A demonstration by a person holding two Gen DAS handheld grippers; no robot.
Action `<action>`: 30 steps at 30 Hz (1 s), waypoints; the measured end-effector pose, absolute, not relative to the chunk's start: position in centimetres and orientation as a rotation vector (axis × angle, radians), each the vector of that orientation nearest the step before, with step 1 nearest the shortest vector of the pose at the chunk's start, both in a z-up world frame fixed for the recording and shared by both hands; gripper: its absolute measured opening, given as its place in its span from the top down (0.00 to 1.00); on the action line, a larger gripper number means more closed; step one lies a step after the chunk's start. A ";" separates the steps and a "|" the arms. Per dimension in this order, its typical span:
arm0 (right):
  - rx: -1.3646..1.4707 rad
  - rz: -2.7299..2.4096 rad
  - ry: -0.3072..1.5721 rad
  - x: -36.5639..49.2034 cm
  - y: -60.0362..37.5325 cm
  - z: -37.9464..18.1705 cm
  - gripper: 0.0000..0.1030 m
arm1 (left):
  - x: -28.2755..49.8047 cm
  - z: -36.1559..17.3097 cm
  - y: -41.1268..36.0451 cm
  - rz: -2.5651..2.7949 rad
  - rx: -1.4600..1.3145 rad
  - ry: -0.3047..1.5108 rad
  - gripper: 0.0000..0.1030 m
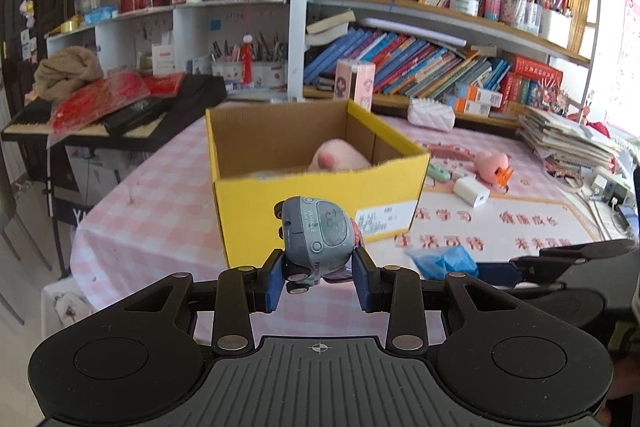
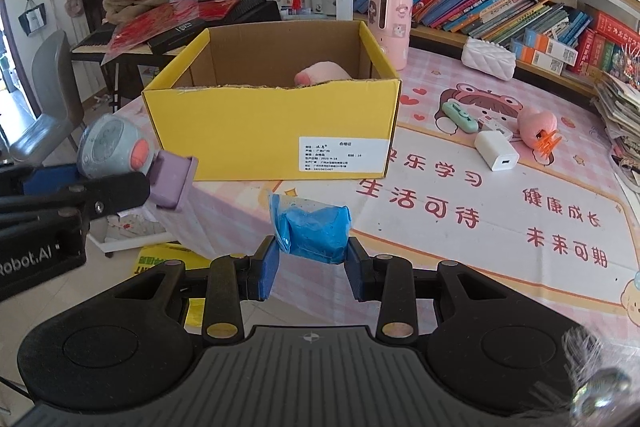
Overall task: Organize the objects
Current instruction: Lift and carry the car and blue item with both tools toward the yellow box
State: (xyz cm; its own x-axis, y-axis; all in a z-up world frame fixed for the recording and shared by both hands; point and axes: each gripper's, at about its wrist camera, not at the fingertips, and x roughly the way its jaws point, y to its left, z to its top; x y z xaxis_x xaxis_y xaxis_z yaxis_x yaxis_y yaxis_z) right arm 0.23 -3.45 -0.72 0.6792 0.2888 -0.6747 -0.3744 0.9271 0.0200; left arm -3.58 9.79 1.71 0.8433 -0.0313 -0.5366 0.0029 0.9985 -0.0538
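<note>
A tabletop [image 2: 500, 227] covered in a pink checked cloth and a cartoon mat lies ahead of both tools. Straight ahead of each tool stands an open yellow cardboard box [image 2: 272, 131], with a pink plush toy [image 2: 320, 75] lying inside against its far wall.

The left tool [image 1: 318, 277] is closed on a grey toy car [image 1: 316, 239], held nose-up between the blue pads, with the wheels down near the pads and a lilac part behind. The car looks like hard, smooth plastic, light and rigid; its rounded shell could slip, so the flatter sides by the wheels seem the safest place to hold.

The right tool [image 2: 312, 259] is closed on a blue plastic-wrapped packet [image 2: 310, 231], raised above the tabletop just short of the box. The packet looks soft and crinkly, likely light and squashy, best pinched across its bulky middle.

Farther ahead and right of the right tool lie a white charger [image 2: 496, 151], a pink hair claw [image 2: 538, 129] and a green gadget [image 2: 460, 117].
</note>
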 end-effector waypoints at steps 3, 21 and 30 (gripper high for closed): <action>-0.145 0.378 0.705 0.2 -3.3 -0.2 0.68 | -3.2 2.7 9.9 -0.027 -0.057 0.522 0.67; -0.067 0.373 0.541 9.5 -3.9 5.0 0.68 | 4.5 4.8 11.1 0.050 -0.063 0.438 0.67; -0.086 0.449 0.528 15.7 -2.9 5.5 0.68 | 10.0 2.8 10.7 0.116 -0.043 0.508 0.67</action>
State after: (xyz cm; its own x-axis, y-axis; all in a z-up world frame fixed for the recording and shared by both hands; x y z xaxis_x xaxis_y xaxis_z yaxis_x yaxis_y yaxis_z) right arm 15.74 -2.94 5.47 0.7691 0.3918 -0.5050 -0.4357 0.8994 0.0344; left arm 9.97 10.67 2.80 0.8672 0.1001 -0.4878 -0.1215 0.9925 -0.0123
